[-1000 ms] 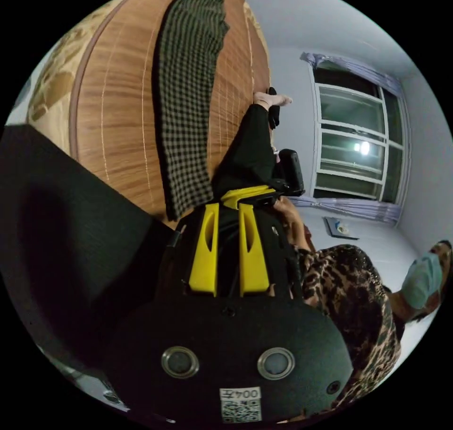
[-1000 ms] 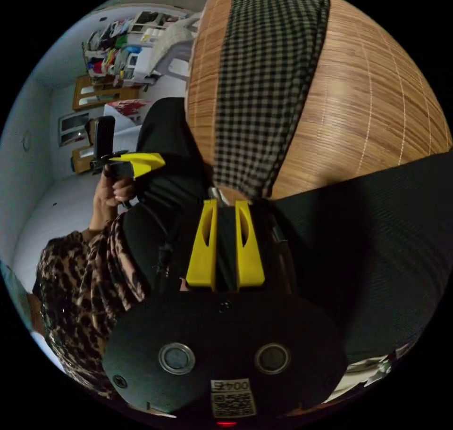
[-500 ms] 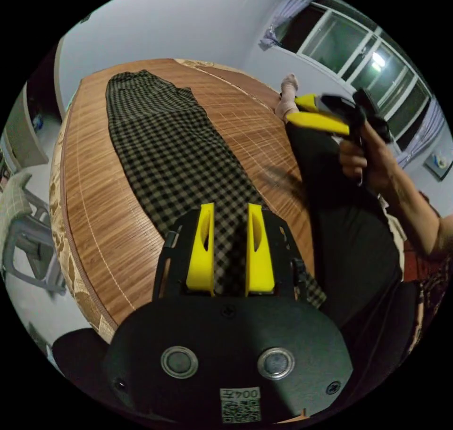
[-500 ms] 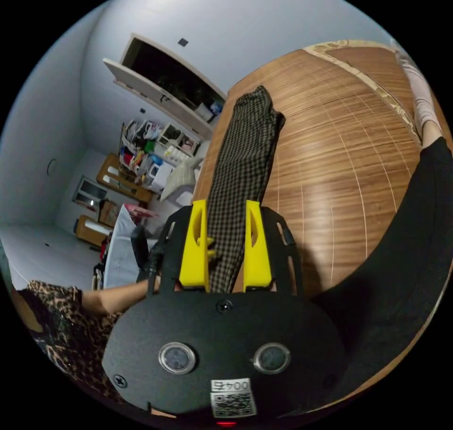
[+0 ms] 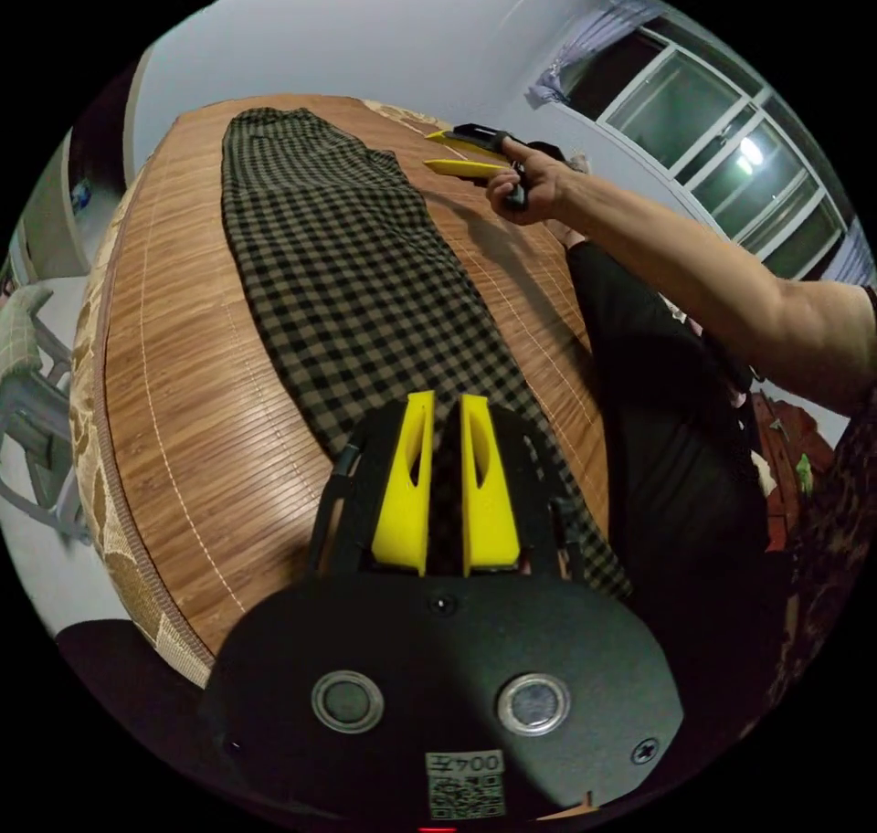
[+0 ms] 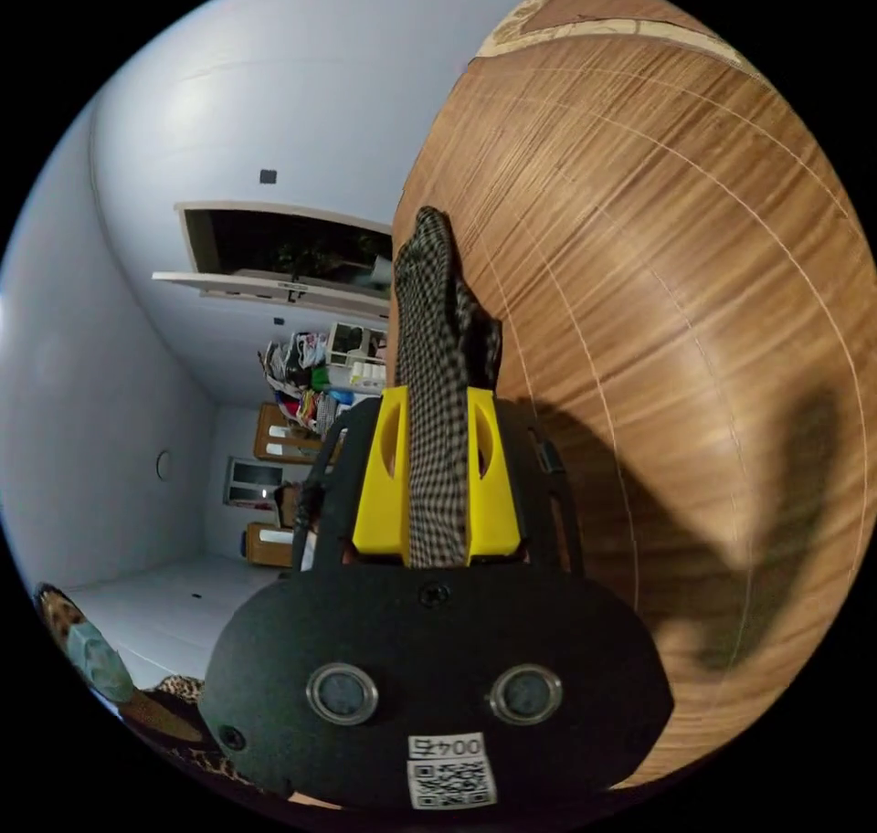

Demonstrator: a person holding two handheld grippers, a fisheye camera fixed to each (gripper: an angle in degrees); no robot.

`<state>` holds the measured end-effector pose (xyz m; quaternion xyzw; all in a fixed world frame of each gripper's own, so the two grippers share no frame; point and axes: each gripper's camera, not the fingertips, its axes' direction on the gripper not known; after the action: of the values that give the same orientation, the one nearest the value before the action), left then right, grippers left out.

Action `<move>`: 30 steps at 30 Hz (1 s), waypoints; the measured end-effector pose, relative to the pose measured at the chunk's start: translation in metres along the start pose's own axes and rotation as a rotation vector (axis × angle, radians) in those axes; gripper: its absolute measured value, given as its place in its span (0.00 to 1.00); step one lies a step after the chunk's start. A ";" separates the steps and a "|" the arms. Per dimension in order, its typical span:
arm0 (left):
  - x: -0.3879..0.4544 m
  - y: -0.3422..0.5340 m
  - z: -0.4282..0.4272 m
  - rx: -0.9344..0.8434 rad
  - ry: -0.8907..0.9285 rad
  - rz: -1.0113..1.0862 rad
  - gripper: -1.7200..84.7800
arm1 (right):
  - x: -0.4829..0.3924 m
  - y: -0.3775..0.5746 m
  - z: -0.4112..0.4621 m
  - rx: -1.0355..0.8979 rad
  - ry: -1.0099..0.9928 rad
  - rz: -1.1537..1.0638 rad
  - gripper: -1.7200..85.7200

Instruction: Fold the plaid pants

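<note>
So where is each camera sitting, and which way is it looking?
Left gripper view: rides the left gripper at the near end of the plaid pants, looking along them over the bamboo mat; the person's arm and the right gripper show.
Right gripper view: rides the right gripper above the mat, looking along the pants toward the shelves.
Both share the pants and mat.

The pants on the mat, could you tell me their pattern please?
Dark-and-tan check; clearest in the left gripper view.
</note>
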<state>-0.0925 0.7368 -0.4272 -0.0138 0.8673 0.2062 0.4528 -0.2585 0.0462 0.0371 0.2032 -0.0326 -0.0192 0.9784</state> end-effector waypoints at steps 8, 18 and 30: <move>-0.006 -0.008 0.005 0.003 0.042 -0.024 0.03 | 0.000 -0.060 0.057 -0.070 0.141 0.013 0.11; -0.005 -0.018 0.005 0.006 0.032 -0.015 0.03 | -0.051 -0.079 0.083 0.005 0.498 -0.218 0.03; -0.012 -0.031 0.002 0.008 0.036 -0.027 0.03 | -0.109 0.025 0.119 -0.101 0.445 -0.459 0.10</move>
<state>-0.0770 0.7076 -0.4297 -0.0272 0.8758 0.1965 0.4399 -0.3749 0.0274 0.1497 0.1555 0.2299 -0.1961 0.9405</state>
